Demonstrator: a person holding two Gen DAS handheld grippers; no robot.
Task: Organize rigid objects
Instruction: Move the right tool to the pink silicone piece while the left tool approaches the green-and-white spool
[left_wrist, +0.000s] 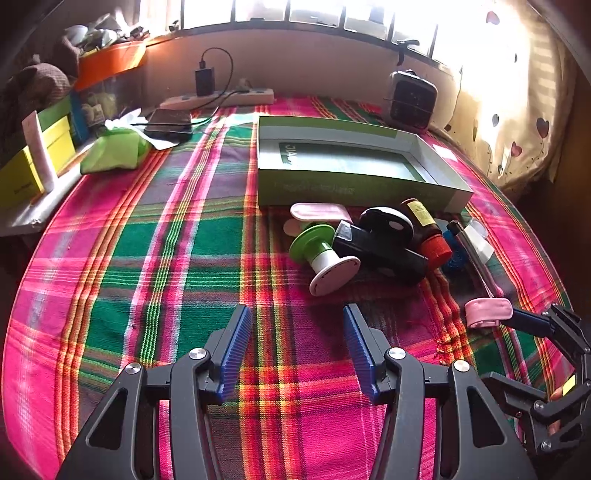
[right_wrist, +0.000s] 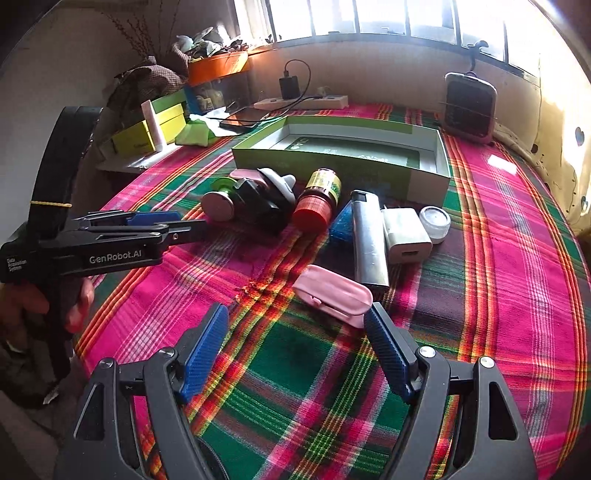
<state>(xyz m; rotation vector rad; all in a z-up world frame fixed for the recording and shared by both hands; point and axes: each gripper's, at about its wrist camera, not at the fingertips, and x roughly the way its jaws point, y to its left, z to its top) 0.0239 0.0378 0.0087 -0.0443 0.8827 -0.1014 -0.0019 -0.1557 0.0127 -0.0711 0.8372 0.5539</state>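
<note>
A bright plaid cloth (right_wrist: 498, 258) covers the whole table. The biggest thing on it is the green box (right_wrist: 428, 181), open on top, and it looks empty inside, so the tidying has barely begun.

All the hard little things lie in a bunch just in front of the box. There is a black camera-shaped thing (right_wrist: 264, 206), though it is too jumbled to be sure what it is. Beside it lie a silver flashlight (right_wrist: 369, 240), a brown bottle with a red cap (right_wrist: 317, 201), a green and white spool (left_wrist: 321, 258), a white charger block (right_wrist: 406, 236) and a small round white jar (right_wrist: 436, 219).

A pink case (right_wrist: 334, 295) lies apart from the bunch, nearest the right gripper (right_wrist: 295, 325). Its fingers are spread wide, one tip just beside the case, holding nothing.

The left gripper (left_wrist: 293, 325) hangs over bare cloth, fingers apart and empty too.

Everything still has to go into the box.
</note>
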